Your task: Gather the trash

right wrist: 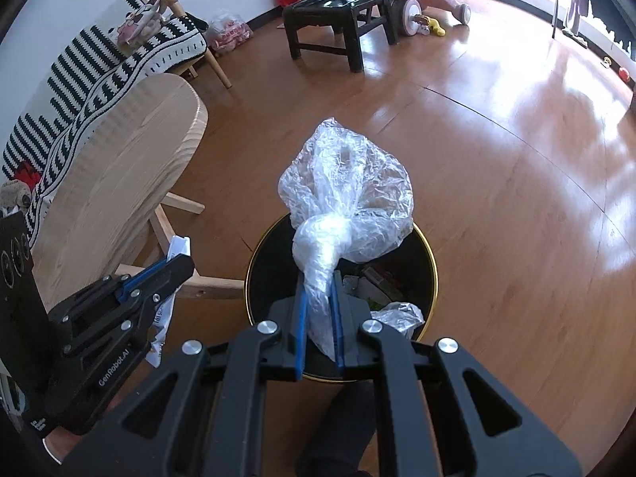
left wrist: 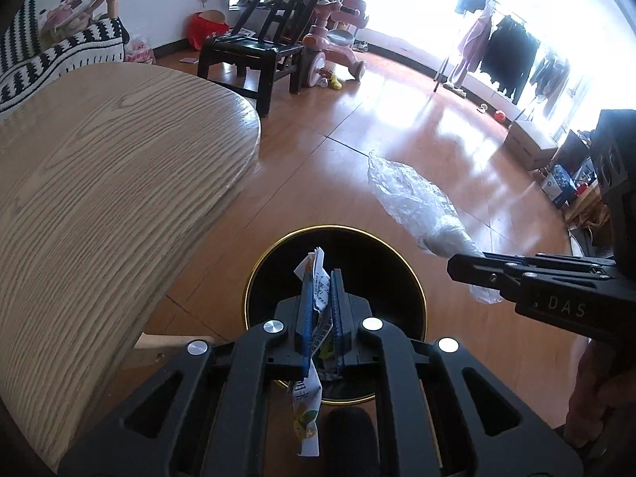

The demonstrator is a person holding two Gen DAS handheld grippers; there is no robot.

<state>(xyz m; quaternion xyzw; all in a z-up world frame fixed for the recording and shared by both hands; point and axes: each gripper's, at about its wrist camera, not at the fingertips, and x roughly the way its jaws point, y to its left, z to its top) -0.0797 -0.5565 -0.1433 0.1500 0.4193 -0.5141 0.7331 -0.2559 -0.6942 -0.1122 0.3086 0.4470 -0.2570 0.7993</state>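
A round black trash bin with a gold rim stands on the wooden floor below both grippers. My left gripper is shut on a crumpled printed paper wrapper, held over the bin's mouth; its lower end hangs under the jaws. My right gripper is shut on the twisted neck of a clear crumpled plastic bag, which stands up above the bin. The right gripper with the plastic bag comes in from the right in the left wrist view. The left gripper shows at the lower left of the right wrist view.
A light wooden round table stands just left of the bin. Trash and another clear bag lie inside the bin. A black chair, a pink ride-on toy and a clothes rack stand farther off on the floor.
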